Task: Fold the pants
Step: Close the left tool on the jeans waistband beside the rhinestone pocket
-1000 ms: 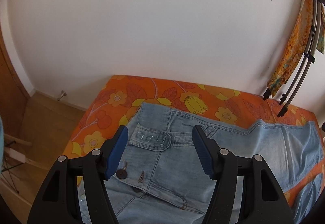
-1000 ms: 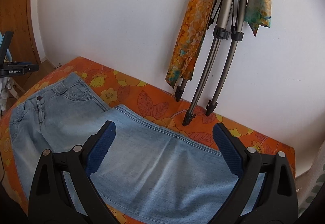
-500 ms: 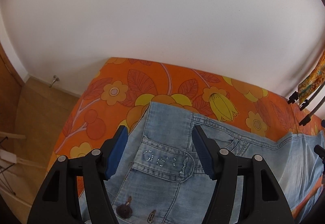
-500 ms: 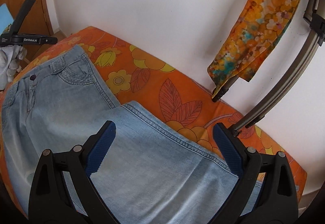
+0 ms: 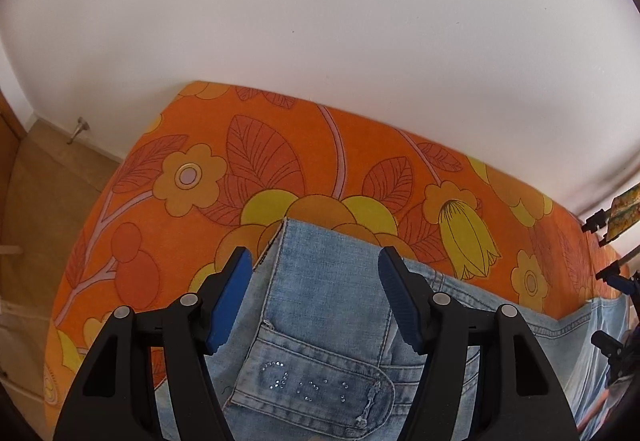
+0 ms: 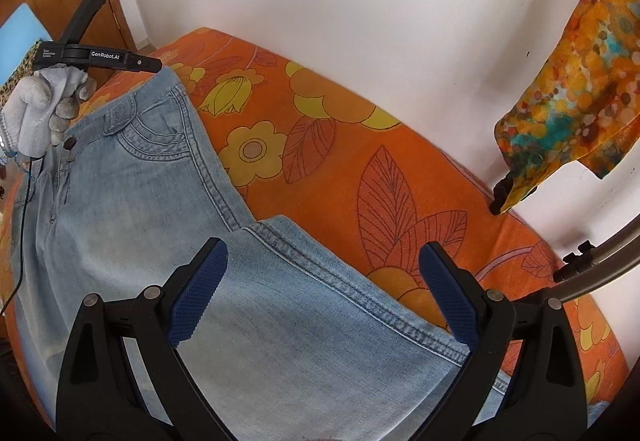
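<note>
Lying flat: the pants [image 6: 132,225] were spread on the orange floral bedcover [image 6: 320,145], waist toward the bed's left end, legs running off to the right along the wall side.
Long axis: it ran left to right across the bed, roughly parallel to the white wall [image 5: 320,21]; one leg panel appeared to lie doubled over the other, its seamed edge crossing the right wrist view.
Left gripper [image 5: 312,293]: it was spread wide and grasping nothing, poised above the far corner of the waistband [image 5: 320,281], with the rhinestone pocket flap [image 5: 312,389] just nearer the camera than that corner.
Right gripper [image 6: 324,281]: it too stood wide apart and empty, over the seamed far edge of the leg [image 6: 340,293], well apart from the waist.
Nearer hand: the left was nearer the waist, the right nearer the leg; in the right wrist view the gloved left hand [image 6: 36,113] sat at the waist end.
Contact: whether either tool's pads touched denim could not be told.
Judged step: both tools seemed set to pinch the far long edge, so the next fold would likely turn across the short axis, toward the person.
Risk: a shallow bite could catch only the top layer.
</note>
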Motion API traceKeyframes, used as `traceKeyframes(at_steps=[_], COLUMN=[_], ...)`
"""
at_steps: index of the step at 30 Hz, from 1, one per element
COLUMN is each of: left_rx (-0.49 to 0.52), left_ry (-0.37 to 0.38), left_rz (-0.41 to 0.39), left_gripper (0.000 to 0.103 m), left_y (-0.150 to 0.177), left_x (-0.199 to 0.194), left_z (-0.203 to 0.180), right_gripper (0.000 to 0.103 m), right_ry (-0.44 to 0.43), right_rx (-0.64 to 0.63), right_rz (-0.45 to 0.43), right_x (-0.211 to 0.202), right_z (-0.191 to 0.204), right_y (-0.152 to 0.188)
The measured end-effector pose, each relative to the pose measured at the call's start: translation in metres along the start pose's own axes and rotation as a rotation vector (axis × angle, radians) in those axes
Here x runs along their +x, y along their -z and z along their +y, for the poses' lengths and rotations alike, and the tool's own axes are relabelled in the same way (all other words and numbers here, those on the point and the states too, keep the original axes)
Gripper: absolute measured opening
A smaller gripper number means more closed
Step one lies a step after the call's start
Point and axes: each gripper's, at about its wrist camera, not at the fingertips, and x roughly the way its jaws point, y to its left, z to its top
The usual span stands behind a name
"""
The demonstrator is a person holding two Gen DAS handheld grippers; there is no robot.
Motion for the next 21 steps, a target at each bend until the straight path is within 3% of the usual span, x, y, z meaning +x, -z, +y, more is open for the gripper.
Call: traceKeyframes(at_steps=[11, 14, 15, 16, 18, 21], left_rx=[0.014, 0.056, 0.064, 0.065, 0.054, 0.056], left_ry=[0.004, -0.040, -0.051, -0.063, -0.083, -0.055], left_rz=[0.009, -0.021, -0.031, -0.040, -0.047, -0.047], left_gripper=[0.064, 0.051, 0.042, 0.026, 0.010, 0.005], left_y=[0.006, 0.011, 0.012, 0.013, 0.014, 0.015], left_x=[0.019, 0.017, 0.015, 0.014, 0.011, 0.007], left_z=[0.000, -0.005, -0.006, -0.005, 0.000, 0.003], right_gripper=[0.098, 0.098, 0.098, 0.098, 0.098, 0.098], right_ry=[-0.049, -0.060, -0.062, -0.065, -0.082, -0.125], right_rx=[-0.004, -0.012, -0.016, -0.020, -0.025, -0.025], right_rz=[0.024, 0.034, 0.038, 0.043, 0.045, 0.049], right_x=[0.024, 0.028, 0.030, 0.031, 0.034, 0.037], right_z=[-0.008, -0.009, -0.009, -0.009, -0.010, -0.010], right_y=[-0.002, -0.004, -0.005, -0.006, -0.008, -0.009])
